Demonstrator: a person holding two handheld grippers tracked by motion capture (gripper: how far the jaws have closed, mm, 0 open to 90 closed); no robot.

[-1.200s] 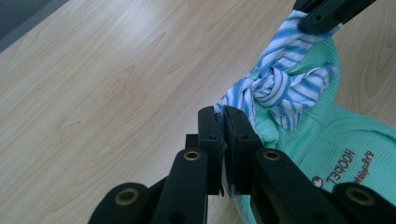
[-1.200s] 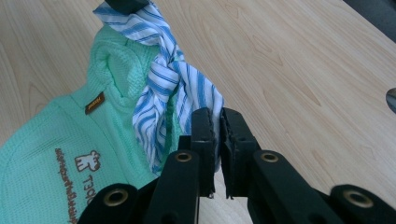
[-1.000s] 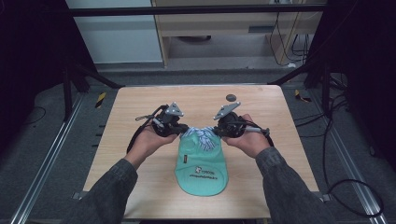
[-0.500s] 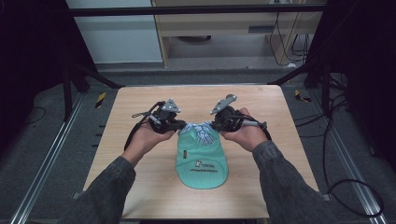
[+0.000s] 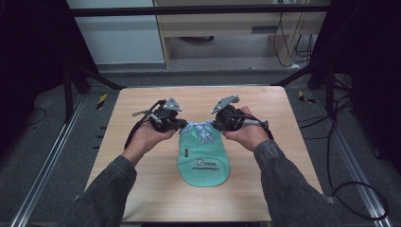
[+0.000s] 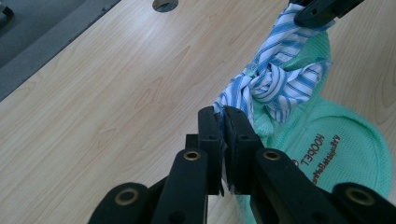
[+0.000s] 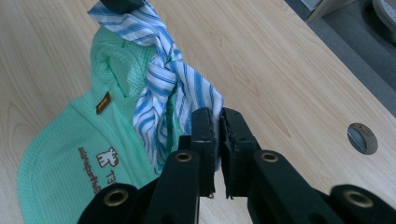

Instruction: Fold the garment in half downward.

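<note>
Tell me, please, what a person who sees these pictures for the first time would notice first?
The eye goes first to the mint-green bib lying in the middle of the wooden table. At its far end, the blue-and-white striped ties are knotted together. The left gripper and the right gripper each clamp one end of these ties, one on either side of the knot.

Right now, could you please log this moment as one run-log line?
left gripper: shut on striped strap | right gripper: shut on striped strap | striped strap: knotted between grippers | green bib: on table
</note>
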